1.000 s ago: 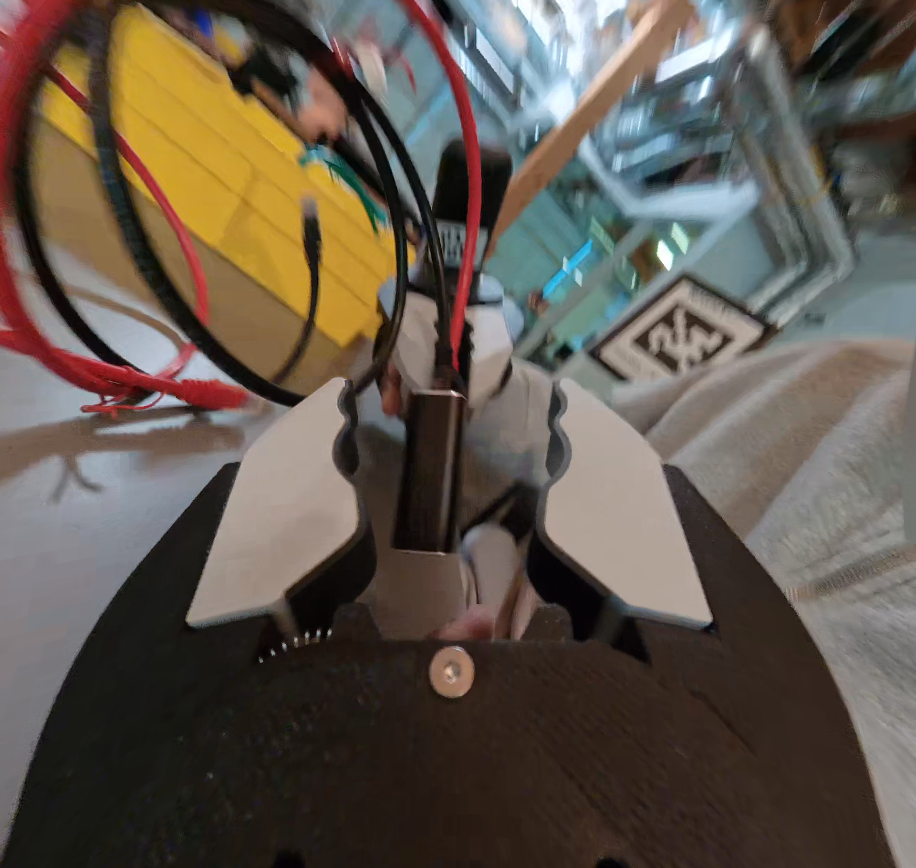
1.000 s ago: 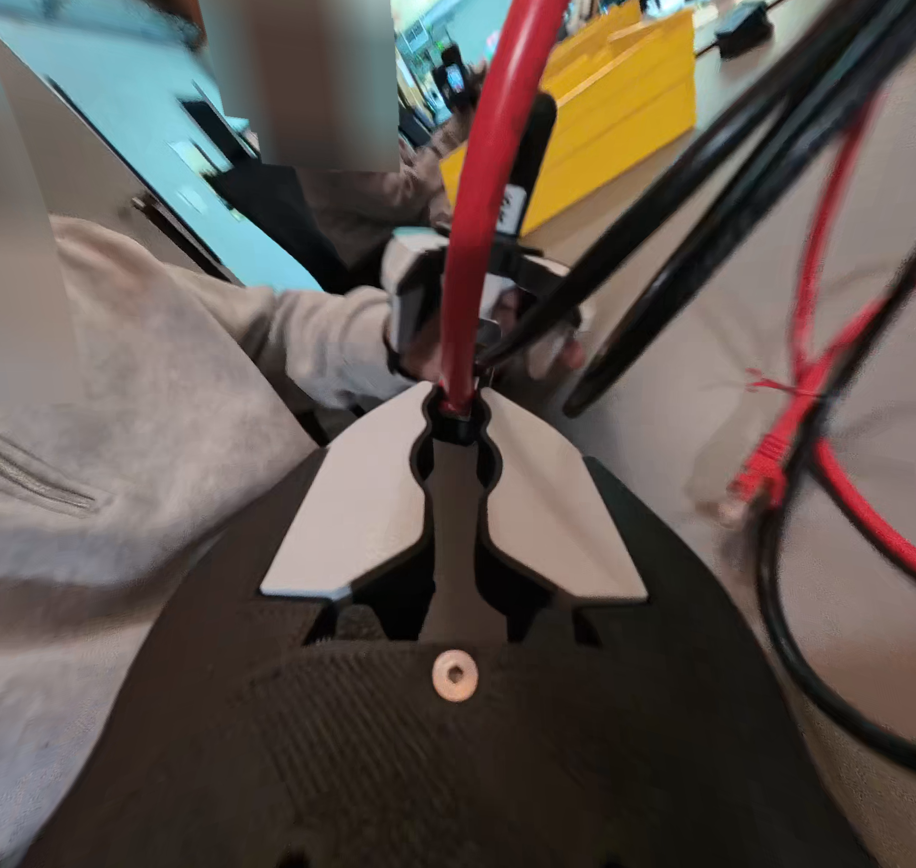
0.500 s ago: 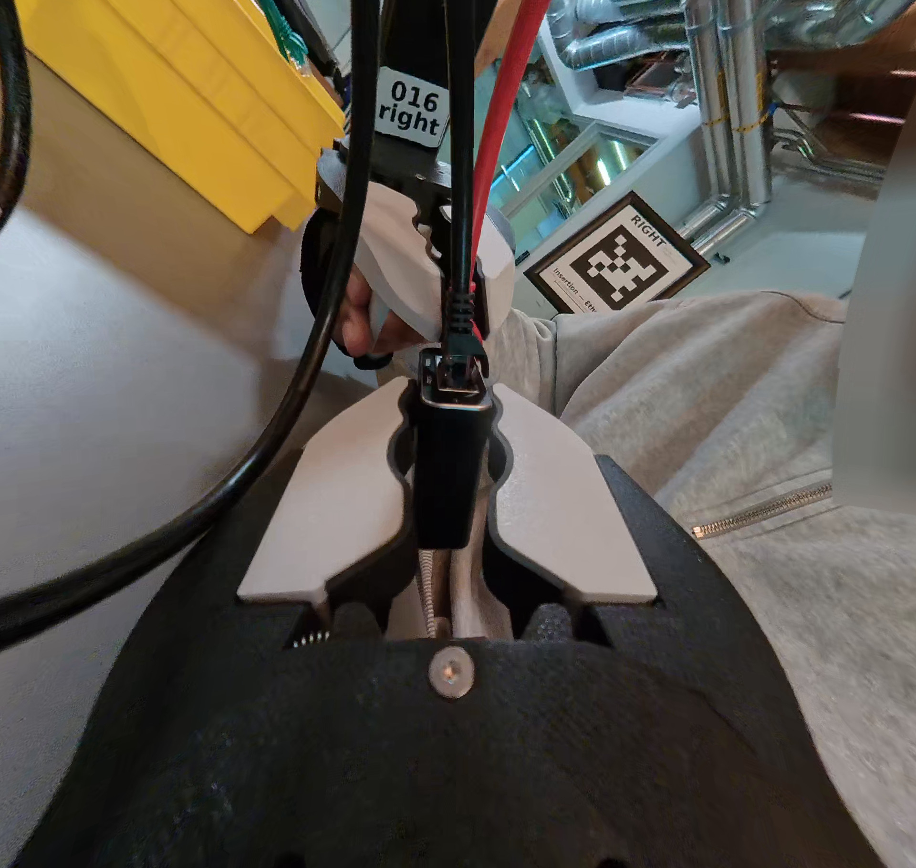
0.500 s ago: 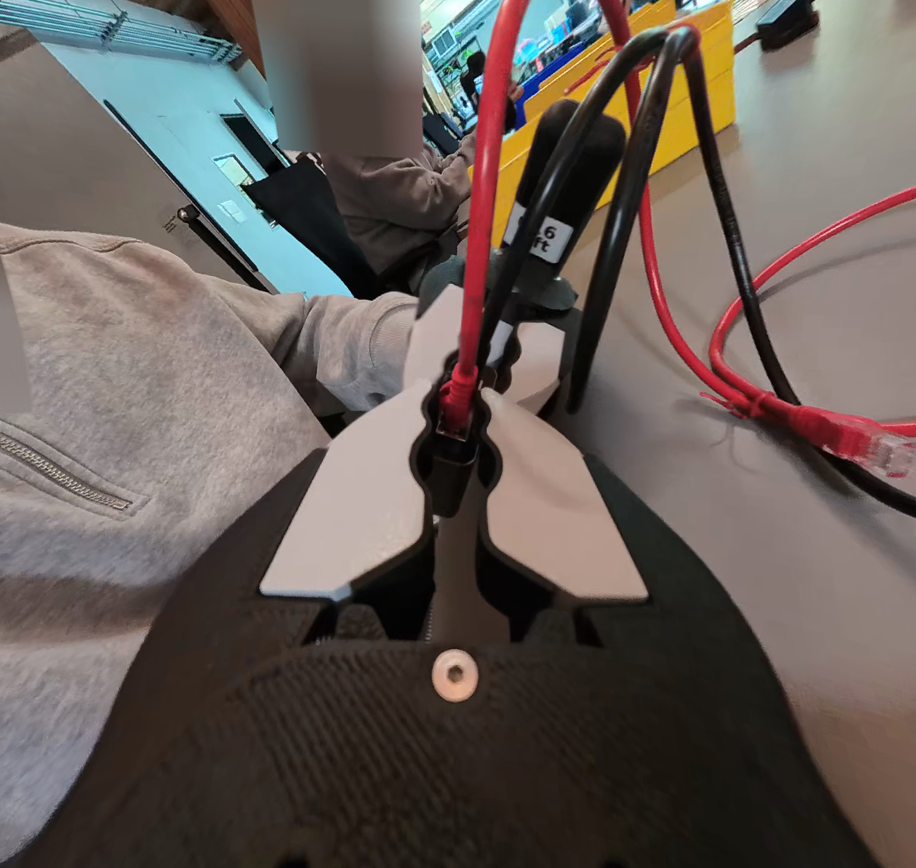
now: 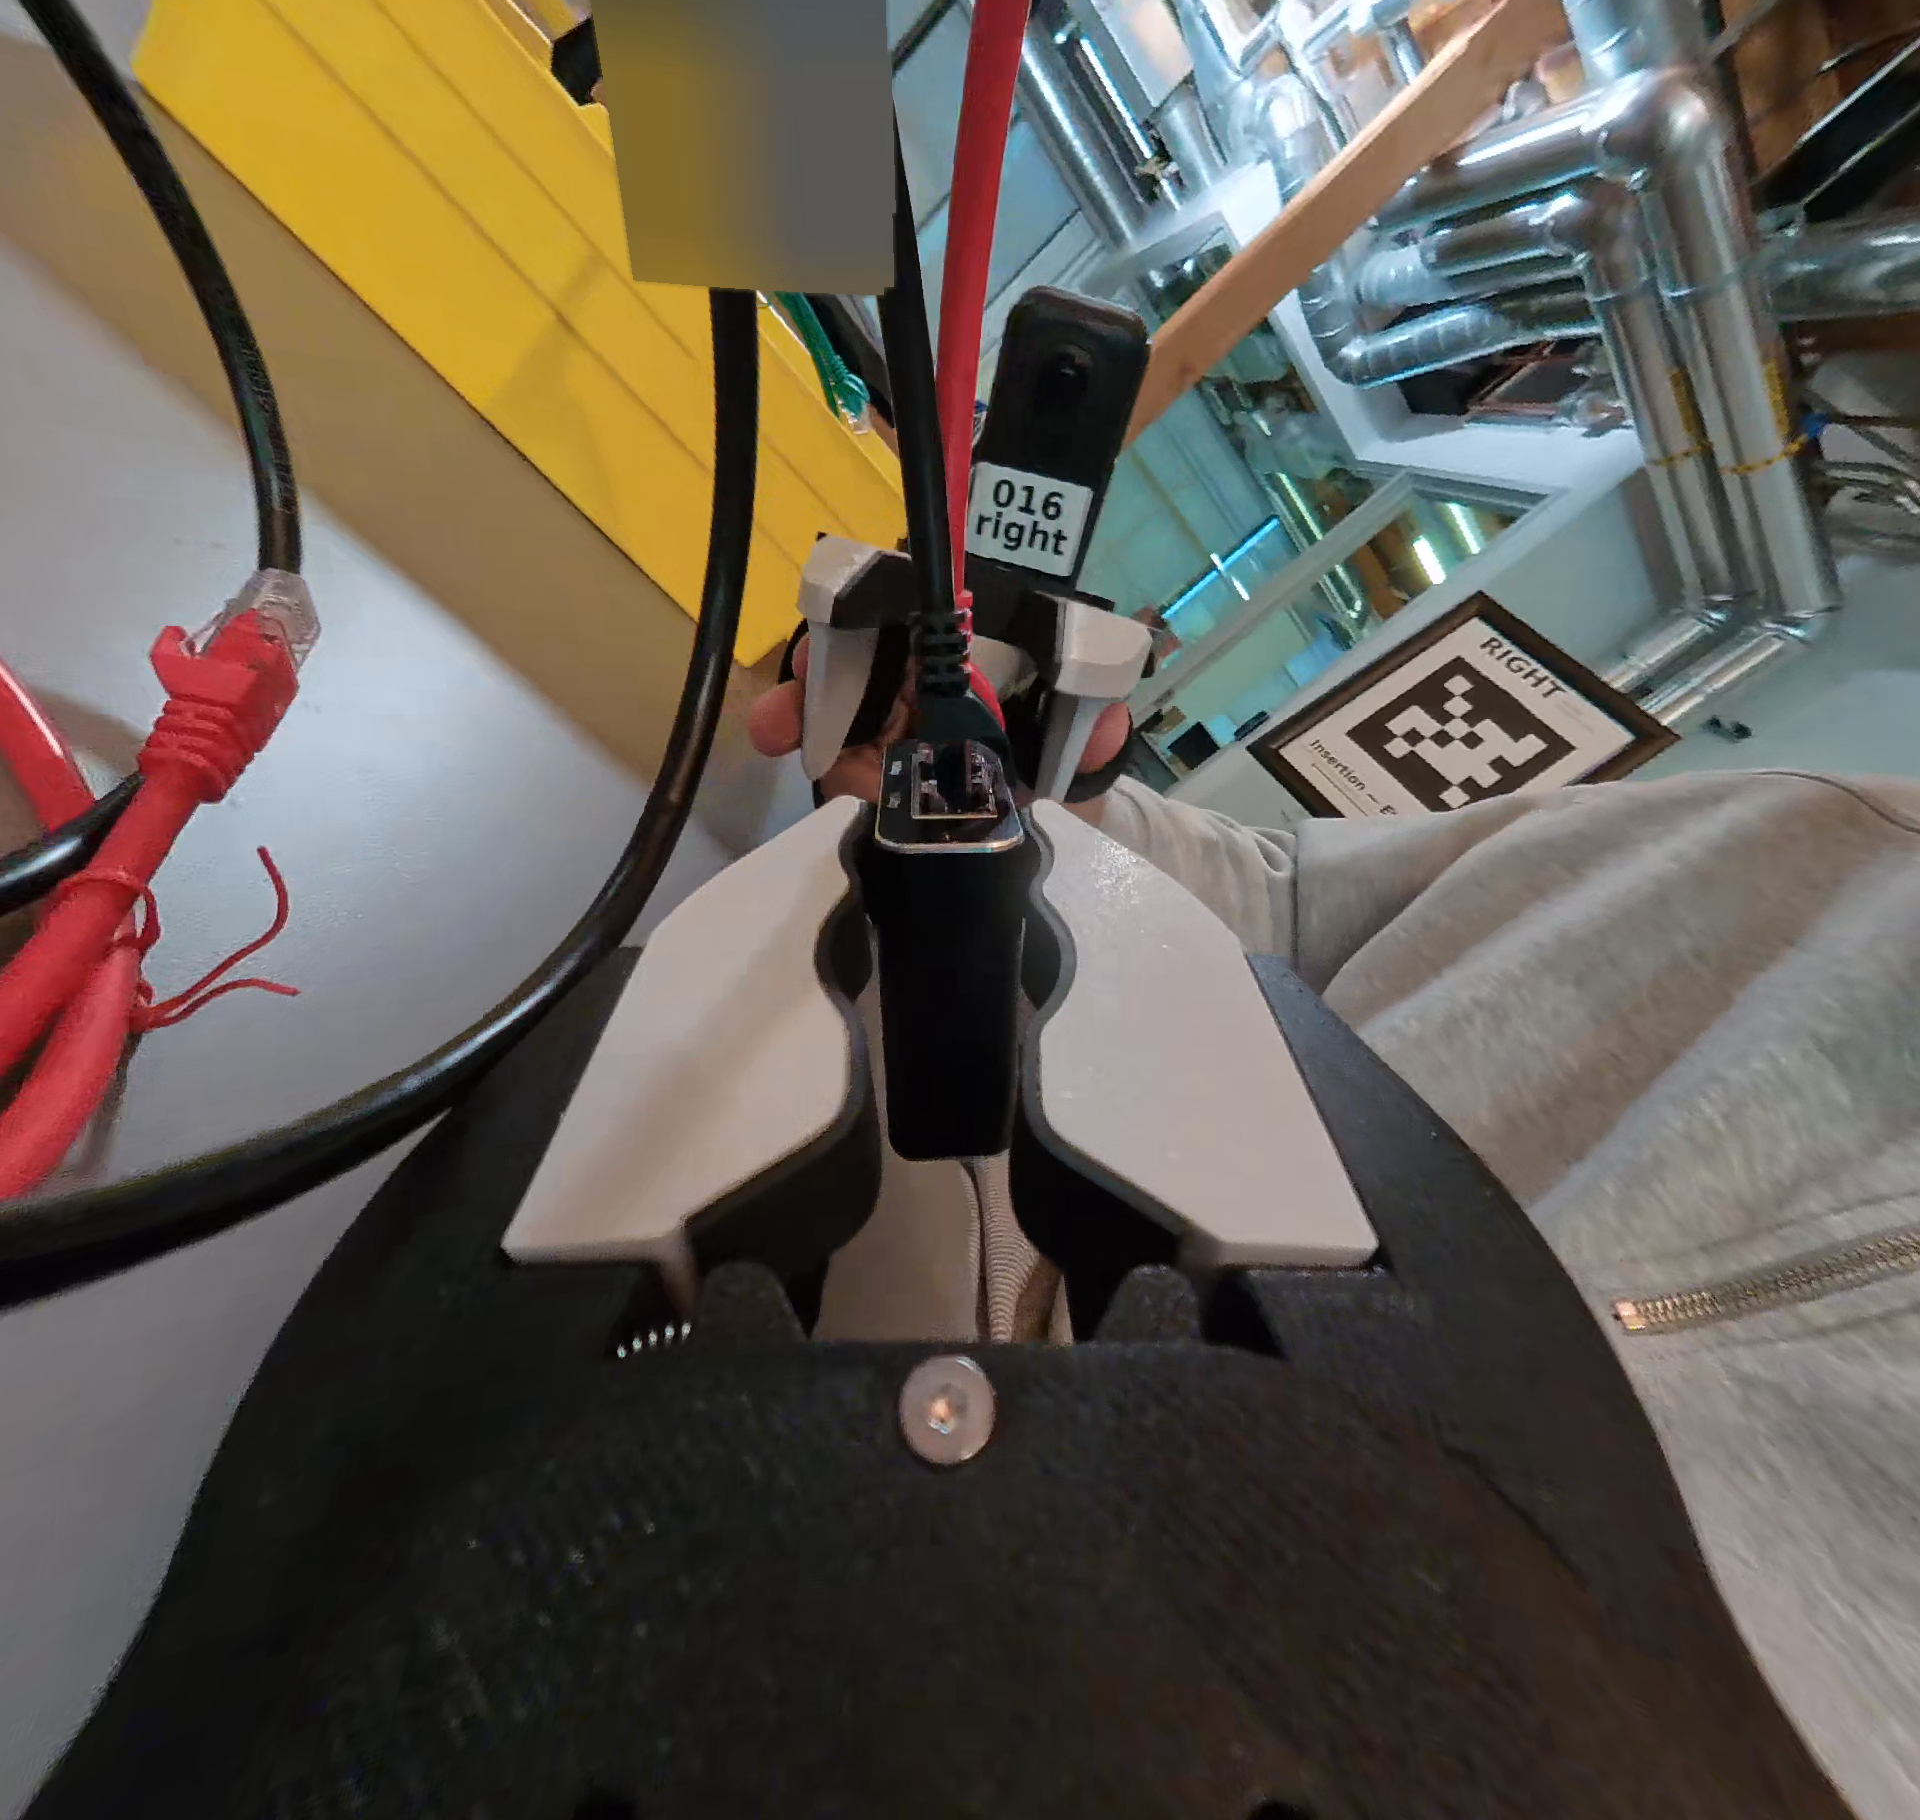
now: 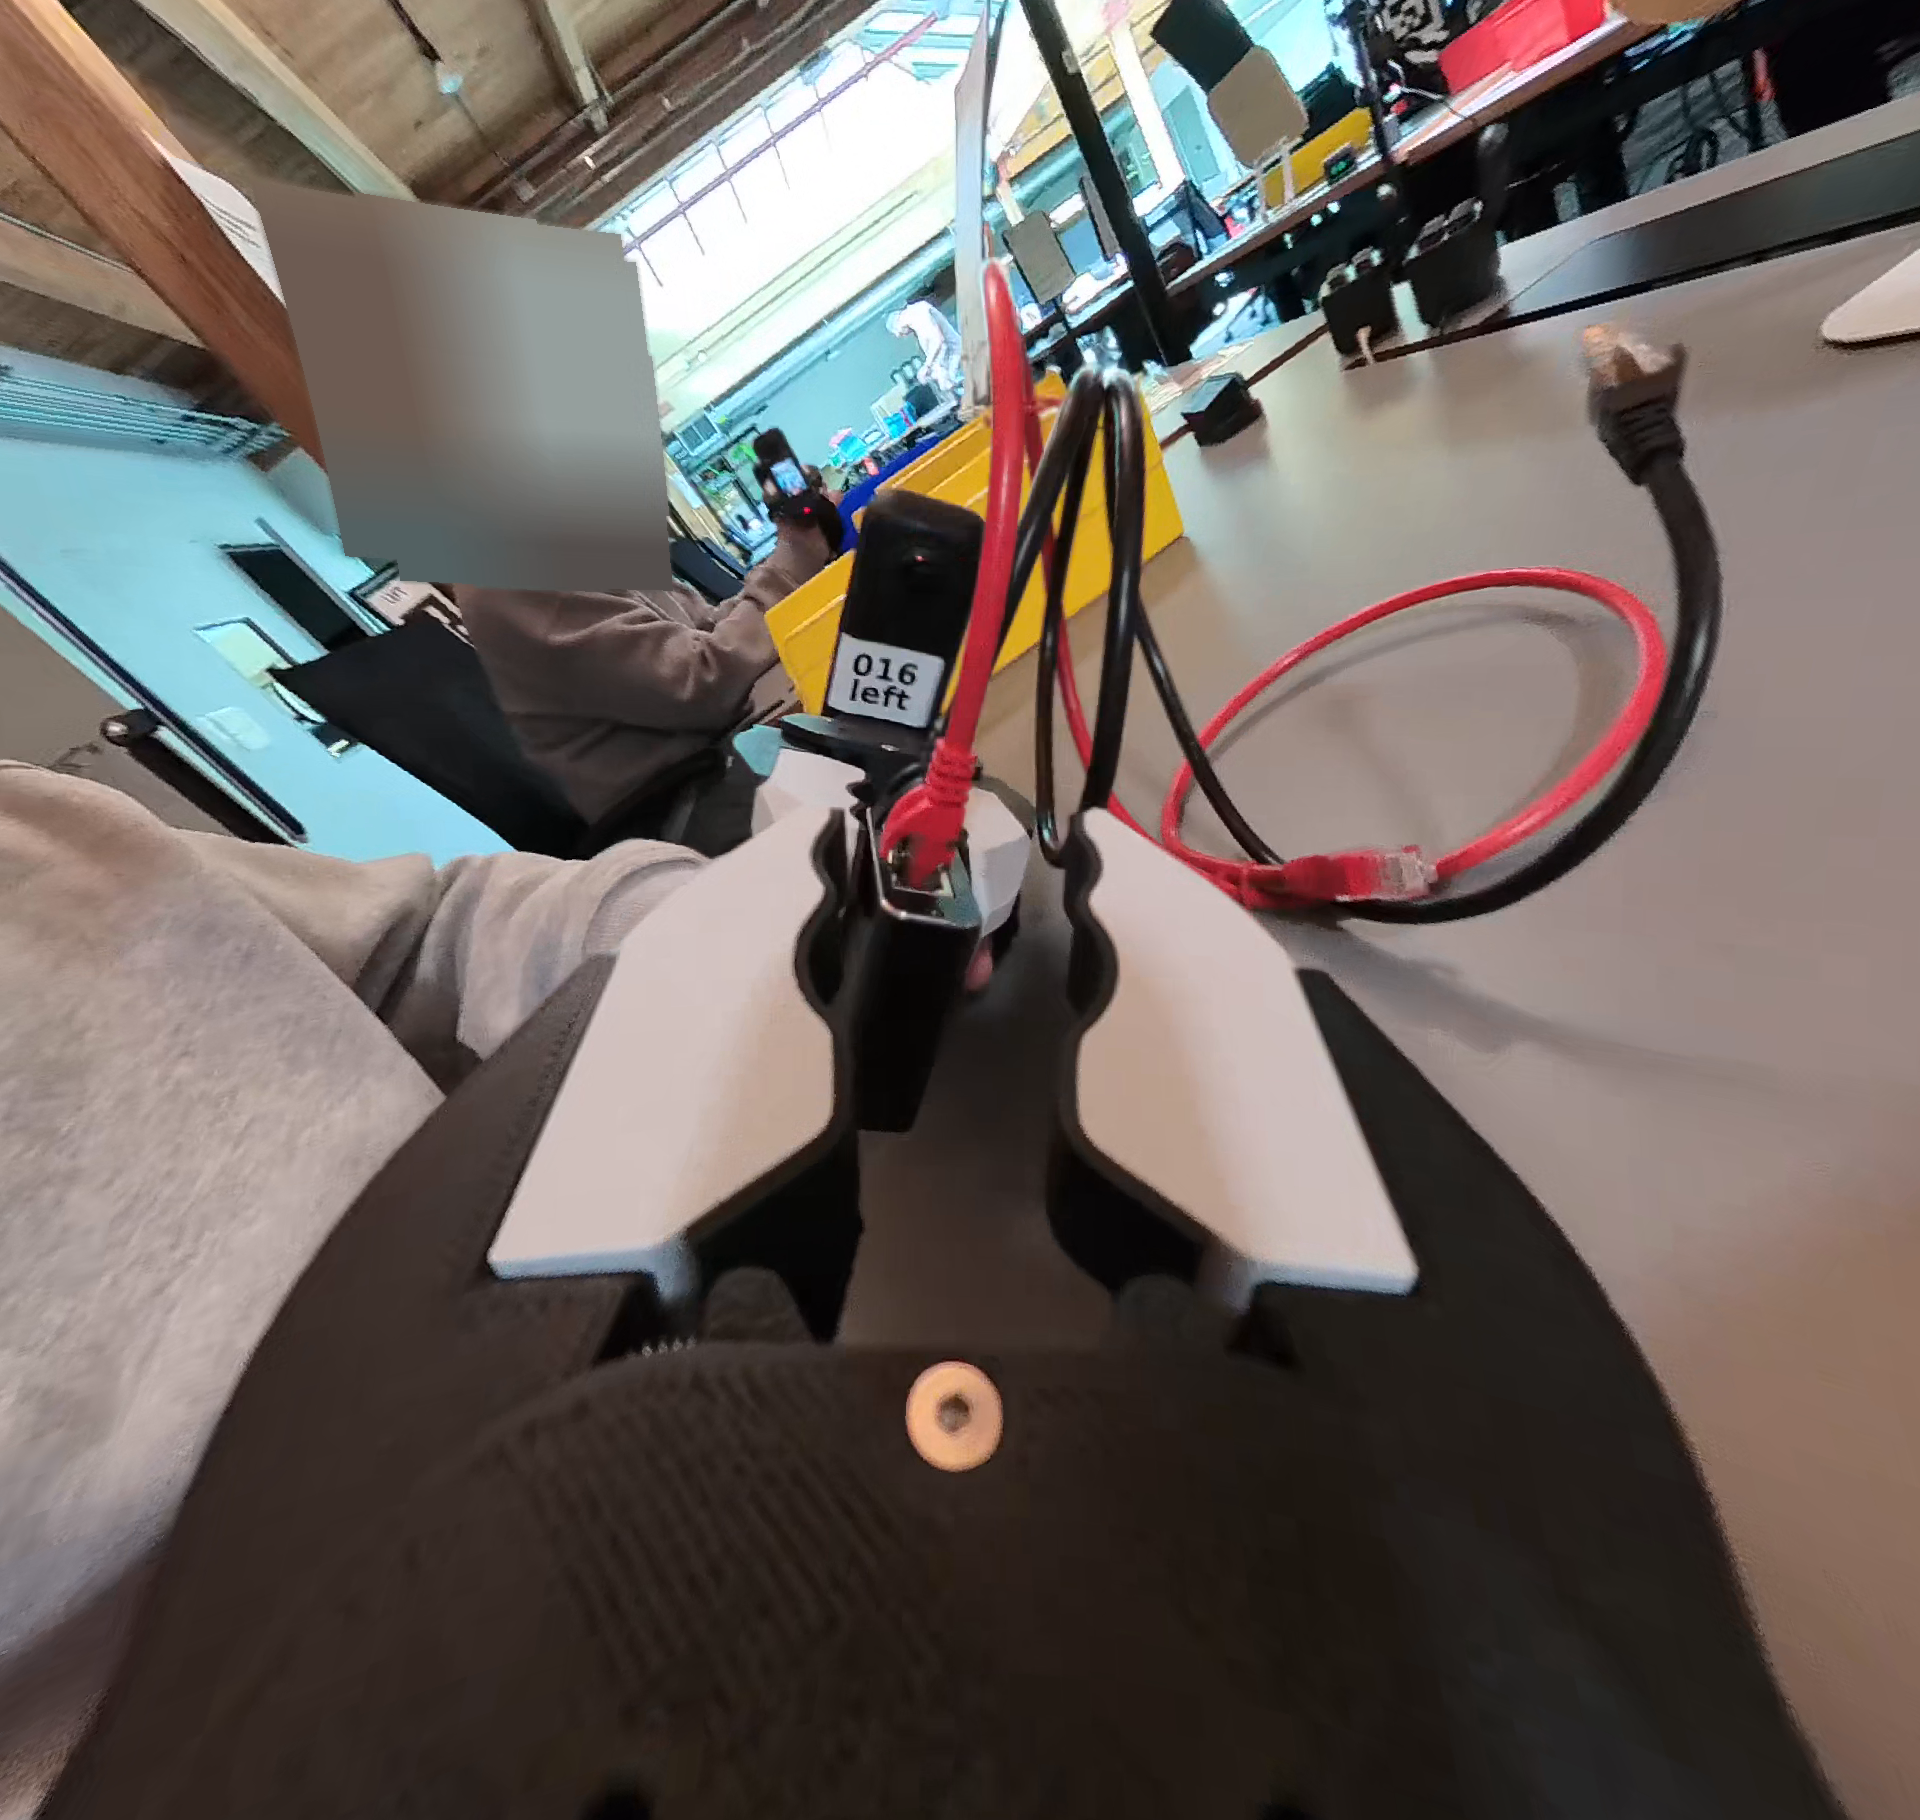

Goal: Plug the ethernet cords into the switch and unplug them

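Note:
In the left wrist view my left gripper (image 5: 948, 835) is shut on a small black switch (image 5: 948, 991), with both pads against its sides. A black ethernet plug (image 5: 940, 700) sits in the switch's port and a red cord (image 5: 971, 212) runs up behind it. In the right wrist view my right gripper (image 6: 951, 877) is open. The switch (image 6: 899, 1001) lies against its left finger (image 6: 727, 1022), with a gap to the right finger (image 6: 1195, 1043). A red plug (image 6: 925, 814) sits in the switch's port. The right gripper also shows open beyond the switch in the left wrist view (image 5: 966, 658).
A loose red plug (image 6: 1361, 871) and a loose black plug (image 6: 1631, 388) lie on the grey table (image 6: 1558, 991) with coiled cords. Yellow bins (image 5: 416, 191) stand at the table's far side. A person's grey sleeve (image 5: 1610, 991) is close by, and a framed marker card (image 5: 1455, 731) stands behind.
My left gripper shut on the switch. My right gripper, shut on the switch until half a second ago, has opened and let it go.

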Demonstrator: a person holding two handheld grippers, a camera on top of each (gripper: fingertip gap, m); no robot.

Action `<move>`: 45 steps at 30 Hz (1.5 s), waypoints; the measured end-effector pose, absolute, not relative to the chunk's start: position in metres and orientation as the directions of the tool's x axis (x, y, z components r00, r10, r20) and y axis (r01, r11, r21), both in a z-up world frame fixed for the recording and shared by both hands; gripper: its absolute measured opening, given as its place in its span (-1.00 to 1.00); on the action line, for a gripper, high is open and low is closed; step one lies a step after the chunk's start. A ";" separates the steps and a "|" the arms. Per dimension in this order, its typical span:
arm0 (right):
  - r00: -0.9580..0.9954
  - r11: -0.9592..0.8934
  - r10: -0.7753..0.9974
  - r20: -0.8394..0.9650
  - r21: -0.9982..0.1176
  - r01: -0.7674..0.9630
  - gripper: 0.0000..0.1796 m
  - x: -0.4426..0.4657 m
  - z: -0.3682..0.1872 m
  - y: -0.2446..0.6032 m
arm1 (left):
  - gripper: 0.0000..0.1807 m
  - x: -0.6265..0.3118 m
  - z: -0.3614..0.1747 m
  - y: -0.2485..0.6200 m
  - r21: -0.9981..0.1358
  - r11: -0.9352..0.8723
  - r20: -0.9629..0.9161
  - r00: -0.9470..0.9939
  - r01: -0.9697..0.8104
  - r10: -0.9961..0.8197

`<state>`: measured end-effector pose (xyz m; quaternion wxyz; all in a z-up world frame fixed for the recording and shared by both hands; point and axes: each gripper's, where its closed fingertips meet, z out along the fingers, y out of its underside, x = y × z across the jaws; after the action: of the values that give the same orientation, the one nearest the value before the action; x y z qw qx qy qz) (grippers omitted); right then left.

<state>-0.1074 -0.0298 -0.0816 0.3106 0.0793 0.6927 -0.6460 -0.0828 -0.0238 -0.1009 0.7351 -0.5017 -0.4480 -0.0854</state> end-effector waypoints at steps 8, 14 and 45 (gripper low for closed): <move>-0.719 0.233 -0.366 -0.592 -0.806 0.545 -0.75 -0.085 -0.088 -0.034 | -0.74 -0.080 -0.104 -0.014 -0.704 0.414 0.709 0.603 0.577 0.366; -0.714 0.254 -0.386 -0.584 -0.811 0.526 -0.84 -0.085 -0.089 -0.032 | -0.74 -0.079 -0.104 -0.011 -0.712 0.394 0.701 0.610 0.581 0.368; -0.859 0.037 -0.273 -0.432 -0.897 0.440 -0.87 -0.118 -0.055 -0.026 | -0.73 -0.047 -0.078 0.025 -0.769 0.293 0.633 0.739 0.568 0.231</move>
<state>-0.1185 -0.0261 -0.0549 0.2580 0.0619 0.6722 -0.6912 -0.0474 0.0247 -0.0780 0.7276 -0.5830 -0.3424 -0.1157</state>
